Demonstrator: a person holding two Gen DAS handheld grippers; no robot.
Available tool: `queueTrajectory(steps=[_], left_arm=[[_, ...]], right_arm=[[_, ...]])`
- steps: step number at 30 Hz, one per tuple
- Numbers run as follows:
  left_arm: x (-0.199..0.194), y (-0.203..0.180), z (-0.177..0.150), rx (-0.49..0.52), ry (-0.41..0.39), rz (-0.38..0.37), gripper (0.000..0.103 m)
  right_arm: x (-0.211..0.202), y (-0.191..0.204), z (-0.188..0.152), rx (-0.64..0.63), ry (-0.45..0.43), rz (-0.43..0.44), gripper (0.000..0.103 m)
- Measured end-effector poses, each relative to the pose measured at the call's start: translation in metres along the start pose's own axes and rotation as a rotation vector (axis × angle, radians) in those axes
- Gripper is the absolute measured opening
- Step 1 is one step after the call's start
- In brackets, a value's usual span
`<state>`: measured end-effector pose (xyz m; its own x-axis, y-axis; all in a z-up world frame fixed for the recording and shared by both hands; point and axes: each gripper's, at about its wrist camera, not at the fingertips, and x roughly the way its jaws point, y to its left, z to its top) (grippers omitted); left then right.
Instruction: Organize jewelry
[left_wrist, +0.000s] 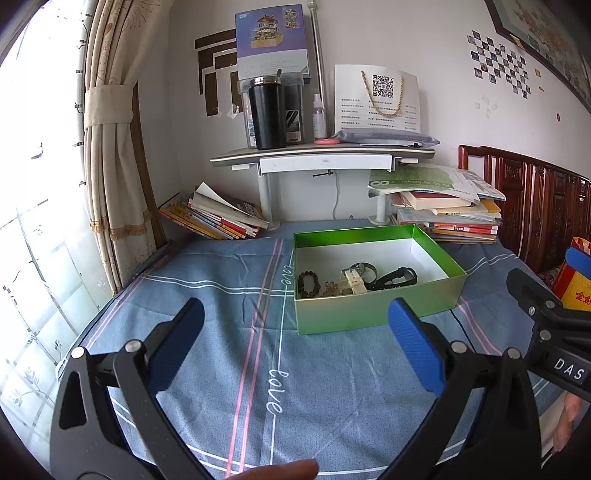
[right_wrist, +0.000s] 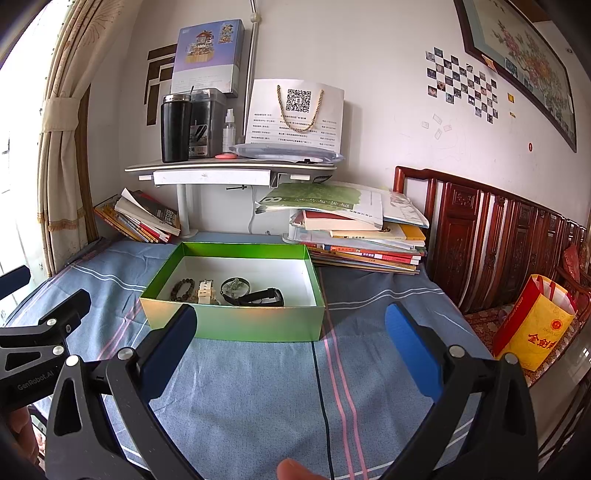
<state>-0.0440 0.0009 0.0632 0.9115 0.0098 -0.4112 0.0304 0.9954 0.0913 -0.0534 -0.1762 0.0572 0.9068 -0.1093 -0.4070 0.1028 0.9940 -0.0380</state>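
An open green box (left_wrist: 373, 310) (right_wrist: 236, 321) with a white inside sits on the blue striped cloth. In it lie a brown bead bracelet (left_wrist: 308, 282) (right_wrist: 182, 289), a cream watch (left_wrist: 355, 281) (right_wrist: 205, 290), a glass bangle (left_wrist: 364, 268) (right_wrist: 236, 286) and a black watch (left_wrist: 397, 277) (right_wrist: 260, 297). My left gripper (left_wrist: 295, 323) is open and empty, just in front of the box's near left corner. My right gripper (right_wrist: 290, 328) is open and empty, in front of the box's near wall. Each gripper's body shows at the edge of the other's view.
A small raised desk (left_wrist: 321, 153) with a black tumbler (left_wrist: 266, 110) stands behind the box. Book piles lie at the back left (left_wrist: 214, 218) and back right (right_wrist: 362, 236). A red wooden bench (right_wrist: 498, 229) and a yellow-red bag (right_wrist: 532, 325) are to the right. A curtain (left_wrist: 110, 147) hangs at left.
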Motion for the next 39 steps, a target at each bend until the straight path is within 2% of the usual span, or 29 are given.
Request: queueTrajectory(steps=[39], left_arm=[[0.0032,-0.0001,-0.0056,0.015,0.020,-0.017,0.099]], right_arm=[[0.0027,0.0007,-0.0056,0.006,0.016,0.002,0.100]])
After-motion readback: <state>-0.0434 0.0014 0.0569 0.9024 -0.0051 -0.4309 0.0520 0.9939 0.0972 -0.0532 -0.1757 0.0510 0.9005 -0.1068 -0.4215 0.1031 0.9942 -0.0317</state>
